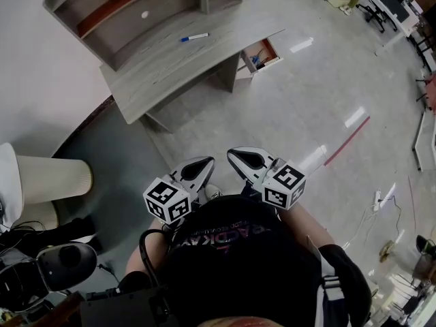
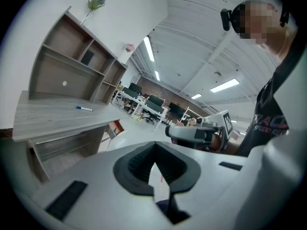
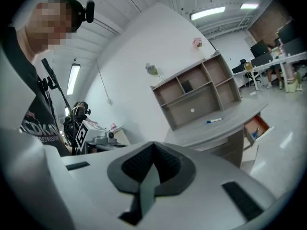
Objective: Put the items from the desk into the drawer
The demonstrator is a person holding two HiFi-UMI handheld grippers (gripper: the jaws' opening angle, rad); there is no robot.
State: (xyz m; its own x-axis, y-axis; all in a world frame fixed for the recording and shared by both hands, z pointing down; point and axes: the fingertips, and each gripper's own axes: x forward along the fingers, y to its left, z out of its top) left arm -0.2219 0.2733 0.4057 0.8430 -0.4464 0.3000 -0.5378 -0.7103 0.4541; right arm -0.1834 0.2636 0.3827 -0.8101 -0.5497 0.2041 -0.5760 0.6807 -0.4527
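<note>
While we stand well back from the grey wooden surface (image 1: 170,70), both grippers hang close in front of our body, side by side and pointing toward it. The left gripper (image 2: 154,150) has its jaws clenched together, the dark ribbed pads meeting at the tips with nothing between them. The right gripper (image 3: 153,150) looks the same in its own view: jaws pressed together and empty. In the head view the two sit just beside each other, each with its marker cube at the rear, near our chest. The pen (image 1: 194,37), white with a blue cap, lies alone on the surface, in front of the shelf unit (image 1: 136,9) that stands along its back edge, and it is well apart from both grippers. At the right end of the surface the drawer (image 1: 261,53) stands open below the top. Its inside is orange-brown, and the blue things lying in it are too small for us to tell. The pale glossy floor (image 1: 300,107) between us and the surface carries a red strip (image 1: 347,142). In the left gripper view, rows of office desks and chairs show far behind.
</note>
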